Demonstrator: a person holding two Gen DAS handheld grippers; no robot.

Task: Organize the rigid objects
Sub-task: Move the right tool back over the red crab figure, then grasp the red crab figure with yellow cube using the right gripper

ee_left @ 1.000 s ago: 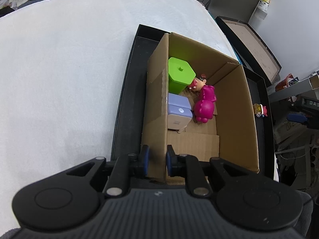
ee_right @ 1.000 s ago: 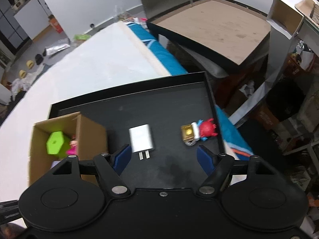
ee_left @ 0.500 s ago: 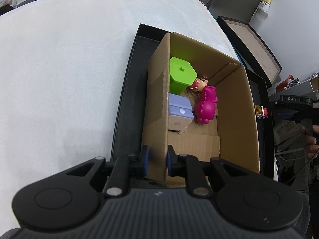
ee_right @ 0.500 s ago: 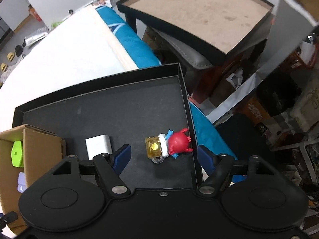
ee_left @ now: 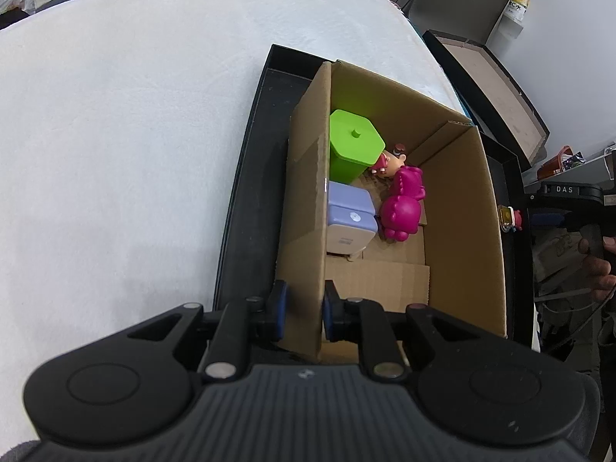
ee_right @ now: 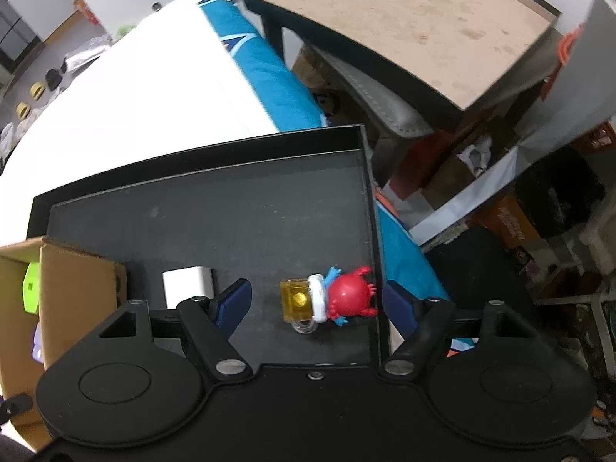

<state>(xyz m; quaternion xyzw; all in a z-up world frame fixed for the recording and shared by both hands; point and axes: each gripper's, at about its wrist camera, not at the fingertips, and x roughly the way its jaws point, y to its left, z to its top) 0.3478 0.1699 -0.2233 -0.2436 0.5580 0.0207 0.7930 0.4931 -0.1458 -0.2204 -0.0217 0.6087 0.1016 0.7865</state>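
Observation:
My left gripper (ee_left: 302, 310) is shut on the near left wall of an open cardboard box (ee_left: 460, 231) that stands in a black tray (ee_left: 246, 208). Inside the box are a green block (ee_left: 352, 142), a lilac box (ee_left: 348, 219), a magenta figure (ee_left: 402, 208) and a small doll (ee_left: 390, 161). My right gripper (ee_right: 317, 302) is open over the tray (ee_right: 215, 215), with a small red and yellow toy figure (ee_right: 327, 300) lying between its fingers. A white charger (ee_right: 188, 287) lies left of it. The toy (ee_left: 510, 219) and right gripper also show in the left wrist view.
The tray lies on a white cloth surface (ee_left: 115, 134) with a blue edge (ee_right: 269, 77). A large shallow black box with a brown floor (ee_right: 404, 15) stands beyond the tray's right rim, with clutter below it.
My right gripper has moved right across the tray, from over the white charger to around the red and yellow toy. The left gripper keeps its hold on the box wall.

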